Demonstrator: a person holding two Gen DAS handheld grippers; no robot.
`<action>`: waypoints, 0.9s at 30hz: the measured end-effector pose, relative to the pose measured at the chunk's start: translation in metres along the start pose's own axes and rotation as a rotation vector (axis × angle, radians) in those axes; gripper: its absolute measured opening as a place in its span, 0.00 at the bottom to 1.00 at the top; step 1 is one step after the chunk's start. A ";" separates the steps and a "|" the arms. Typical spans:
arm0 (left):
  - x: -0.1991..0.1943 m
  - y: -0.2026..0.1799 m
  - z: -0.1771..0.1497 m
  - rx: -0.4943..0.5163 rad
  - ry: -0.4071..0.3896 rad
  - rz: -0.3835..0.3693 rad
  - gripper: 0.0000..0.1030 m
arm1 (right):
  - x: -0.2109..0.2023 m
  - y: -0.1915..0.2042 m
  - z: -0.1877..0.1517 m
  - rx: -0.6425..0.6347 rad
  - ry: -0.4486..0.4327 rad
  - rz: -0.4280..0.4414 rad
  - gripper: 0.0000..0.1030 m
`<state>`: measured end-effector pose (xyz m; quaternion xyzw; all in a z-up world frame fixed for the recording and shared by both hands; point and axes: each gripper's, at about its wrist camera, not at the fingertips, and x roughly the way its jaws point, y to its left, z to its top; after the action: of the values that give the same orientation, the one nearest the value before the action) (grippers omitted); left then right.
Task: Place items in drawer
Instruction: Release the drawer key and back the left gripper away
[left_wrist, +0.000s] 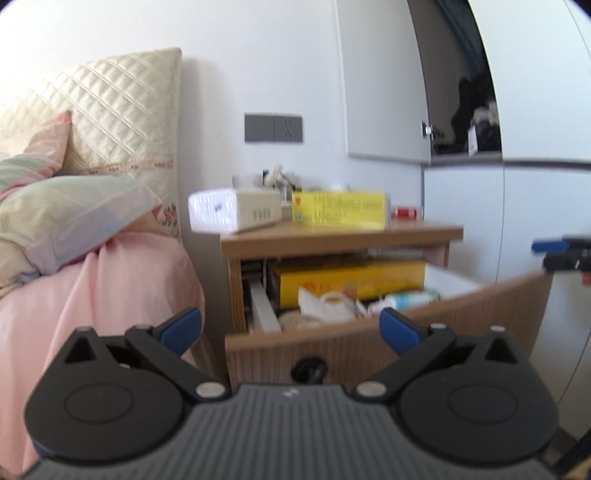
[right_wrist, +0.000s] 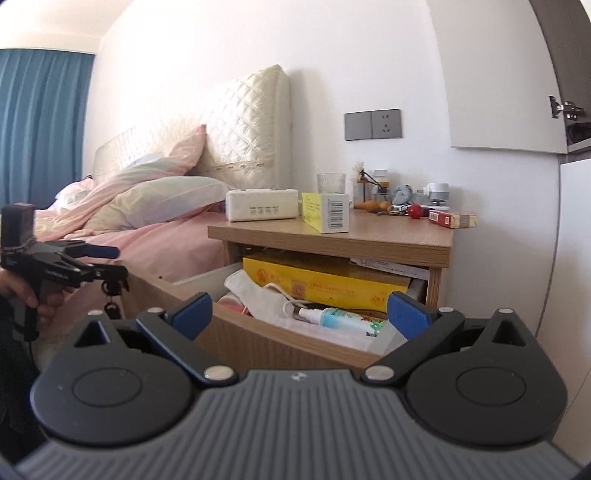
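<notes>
The wooden nightstand drawer (left_wrist: 369, 343) (right_wrist: 258, 339) stands pulled open and holds a long yellow box (left_wrist: 351, 280) (right_wrist: 325, 284), a white cloth and a small spray bottle (right_wrist: 332, 316). On the nightstand top (right_wrist: 388, 236) lie a white box (left_wrist: 236, 210) (right_wrist: 262, 205) and a yellow box (left_wrist: 340, 208) (right_wrist: 325, 212). My left gripper (left_wrist: 291, 328) is open and empty in front of the drawer; it also shows in the right wrist view (right_wrist: 107, 262). My right gripper (right_wrist: 301, 314) is open and empty over the drawer front; it shows at the right edge of the left wrist view (left_wrist: 554, 253).
A bed with pink sheet (left_wrist: 92, 295) and pillows (right_wrist: 166, 195) is left of the nightstand. A glass (right_wrist: 331, 182), jars, a red ball and a red cigarette pack (right_wrist: 452, 219) crowd the back of the top. A white wardrobe (left_wrist: 517, 221) stands right.
</notes>
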<state>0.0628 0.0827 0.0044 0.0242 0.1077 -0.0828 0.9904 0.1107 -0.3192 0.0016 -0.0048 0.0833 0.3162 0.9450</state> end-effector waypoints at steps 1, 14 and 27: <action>-0.001 0.001 0.003 -0.013 -0.010 0.005 1.00 | 0.002 0.003 0.001 0.006 0.003 -0.009 1.00; 0.009 -0.030 0.043 -0.104 -0.041 0.065 1.00 | 0.013 0.030 0.030 0.082 -0.104 -0.127 1.00; -0.002 -0.077 0.042 -0.144 -0.012 0.152 1.00 | 0.019 0.051 0.043 0.133 -0.046 -0.170 1.00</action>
<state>0.0569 0.0041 0.0433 -0.0393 0.1052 0.0003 0.9937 0.1021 -0.2640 0.0433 0.0581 0.0816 0.2287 0.9683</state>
